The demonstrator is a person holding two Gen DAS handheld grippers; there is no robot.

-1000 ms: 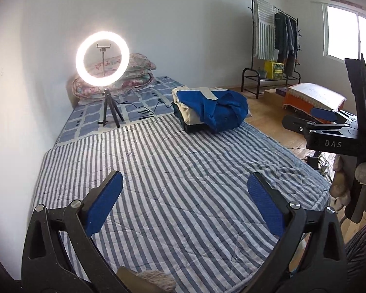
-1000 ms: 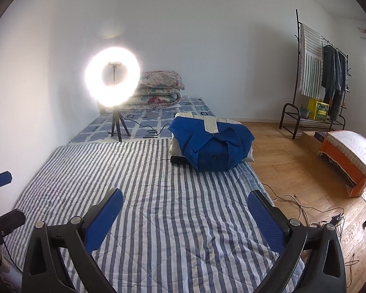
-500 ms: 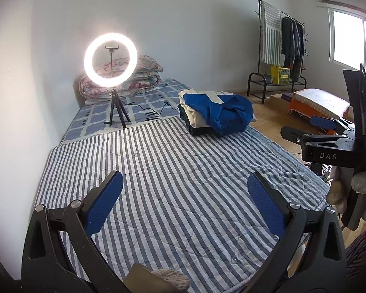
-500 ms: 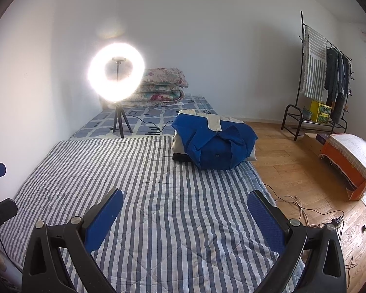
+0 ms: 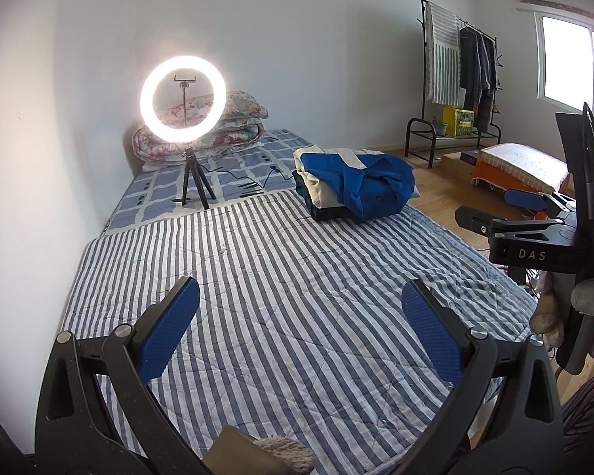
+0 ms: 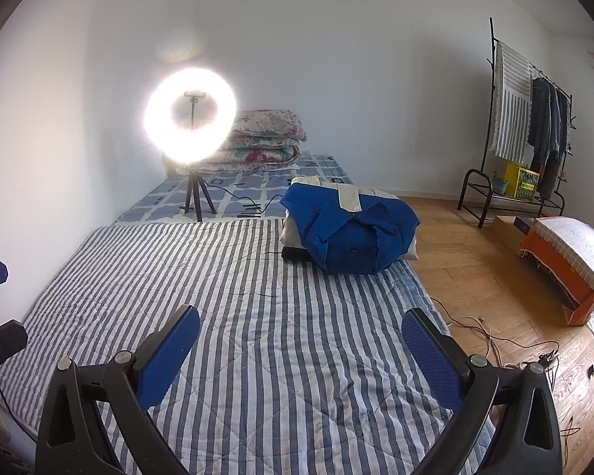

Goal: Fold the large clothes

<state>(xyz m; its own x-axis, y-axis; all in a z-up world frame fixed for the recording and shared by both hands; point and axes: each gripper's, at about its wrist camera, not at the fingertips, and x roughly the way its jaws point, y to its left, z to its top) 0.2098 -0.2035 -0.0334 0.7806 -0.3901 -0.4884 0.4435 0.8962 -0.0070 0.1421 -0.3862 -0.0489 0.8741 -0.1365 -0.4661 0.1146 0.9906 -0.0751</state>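
Both grippers, left gripper (image 5: 300, 328) and right gripper (image 6: 300, 340), hover with fingers spread and empty above the bare striped quilt (image 6: 225, 316), probably kept free as folding space; the clothes pile (image 6: 348, 229) sits at its far edge.

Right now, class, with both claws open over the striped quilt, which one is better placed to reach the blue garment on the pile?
Probably the right claw: the blue garment lies nearly straight ahead; from the left claw it sits off to the right.
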